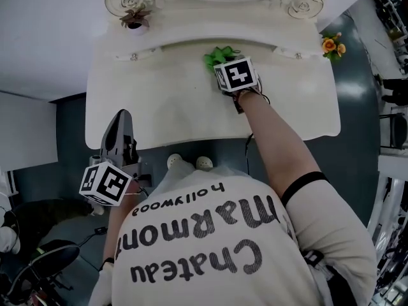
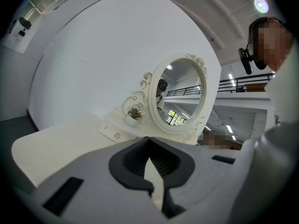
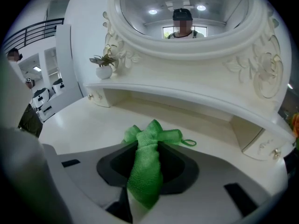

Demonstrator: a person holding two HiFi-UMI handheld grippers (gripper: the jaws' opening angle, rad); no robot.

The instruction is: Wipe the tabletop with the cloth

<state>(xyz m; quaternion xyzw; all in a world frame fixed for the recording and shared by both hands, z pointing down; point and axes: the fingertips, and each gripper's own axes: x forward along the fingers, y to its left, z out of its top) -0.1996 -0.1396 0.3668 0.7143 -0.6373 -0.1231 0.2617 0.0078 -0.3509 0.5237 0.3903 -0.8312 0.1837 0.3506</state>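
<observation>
Cloth [image 3: 156, 133] is green and pinched in a long fold between the jaws of the right gripper [image 3: 147, 146], which are closed on it. The fold runs along the jaws, and its bunched end with a small loop fans out past the tips. It sits at the back middle of the tabletop [image 1: 159, 107], just before the recess under the mirror [image 3: 182, 13]. The bare surface to be wiped therefore lies back toward the person and out to both sides. The bunch seems to rest on the top, though contact is hard to confirm from either view. The left gripper [image 2: 149, 140] is empty with its jaws drawn together. It is held off the near left edge of the table, well apart from the cloth, so the right one is plainly the working tool. The top is smooth, cream and glossy, with rounded corners. A small potted plant [image 1: 135, 18] stands at its back left and yellow flowers [image 1: 331, 44] at the back right; grey floor surrounds it
</observation>
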